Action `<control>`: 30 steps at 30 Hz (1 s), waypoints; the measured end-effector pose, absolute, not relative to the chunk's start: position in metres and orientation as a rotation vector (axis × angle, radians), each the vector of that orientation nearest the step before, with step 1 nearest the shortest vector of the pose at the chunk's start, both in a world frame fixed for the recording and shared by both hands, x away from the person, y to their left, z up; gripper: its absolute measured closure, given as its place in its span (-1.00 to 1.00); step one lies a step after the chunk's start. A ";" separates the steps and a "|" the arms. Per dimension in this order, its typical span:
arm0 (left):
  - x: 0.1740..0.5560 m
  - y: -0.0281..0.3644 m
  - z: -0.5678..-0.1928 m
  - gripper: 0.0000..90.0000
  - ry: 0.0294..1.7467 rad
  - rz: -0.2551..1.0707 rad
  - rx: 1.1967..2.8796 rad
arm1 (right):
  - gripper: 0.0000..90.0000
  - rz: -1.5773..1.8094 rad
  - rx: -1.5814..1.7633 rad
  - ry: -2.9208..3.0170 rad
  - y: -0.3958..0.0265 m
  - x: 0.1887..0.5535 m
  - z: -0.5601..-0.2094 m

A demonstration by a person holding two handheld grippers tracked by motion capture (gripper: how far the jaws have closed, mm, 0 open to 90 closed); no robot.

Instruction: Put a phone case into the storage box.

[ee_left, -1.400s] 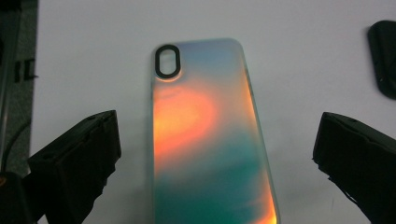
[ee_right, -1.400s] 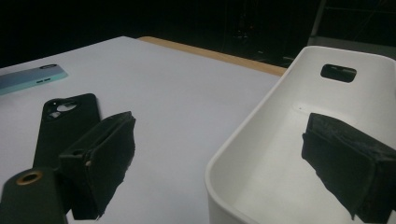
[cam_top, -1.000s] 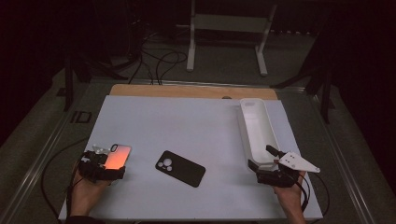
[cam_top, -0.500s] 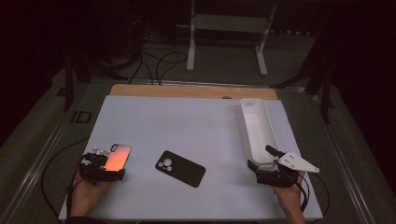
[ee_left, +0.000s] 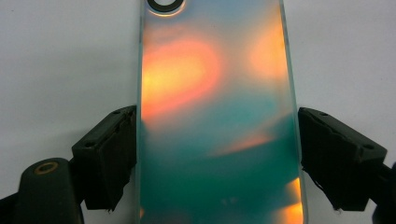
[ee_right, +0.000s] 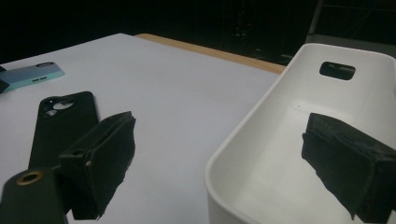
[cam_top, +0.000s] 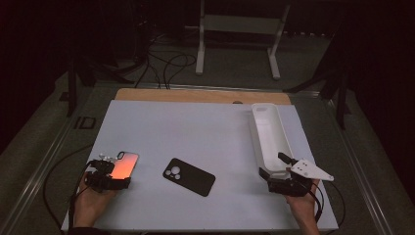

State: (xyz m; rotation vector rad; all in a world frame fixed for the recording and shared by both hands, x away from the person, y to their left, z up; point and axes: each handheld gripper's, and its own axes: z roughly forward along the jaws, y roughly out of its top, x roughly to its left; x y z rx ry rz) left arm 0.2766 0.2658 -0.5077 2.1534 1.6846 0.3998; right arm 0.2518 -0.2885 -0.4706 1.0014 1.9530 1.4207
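Iridescent phone (ee_left: 217, 116) lies flat on the white desk (cam_top: 205, 132) at its near left corner, its glossy back shining orange and teal, with a camera ring at its far end. In the left gripper view it sits between the two black jaws of the left gripper (ee_left: 217, 154): the left pad touches or all but touches the phone's edge, while a thin gap shows at the right pad, so the hold is not clenched. The jaws have just been closing in on the phone. In the high view the left gripper (cam_top: 108, 177) rests at the phone's (cam_top: 124, 165) near end, with the person's left hand (cam_top: 90, 203) behind it.

Just to the right of the phone, apart from it, a black phone case (cam_top: 189, 176) lies flat on the desk with its camera cut-out toward the left.

Well apart, at the right side, a long white tray (cam_top: 270, 134) runs away from the person. The right gripper (cam_top: 284, 182) sits at the tray's near end, held by the right hand (cam_top: 302, 205). In the right gripper view its jaws stand wide and released with nothing between the pads, one over the desk and one over the tray (ee_right: 280, 154).
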 end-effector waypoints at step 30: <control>0.260 0.244 -0.463 -0.62 1.346 0.618 1.929 | -0.79 1.465 1.029 1.980 -0.286 0.256 -0.470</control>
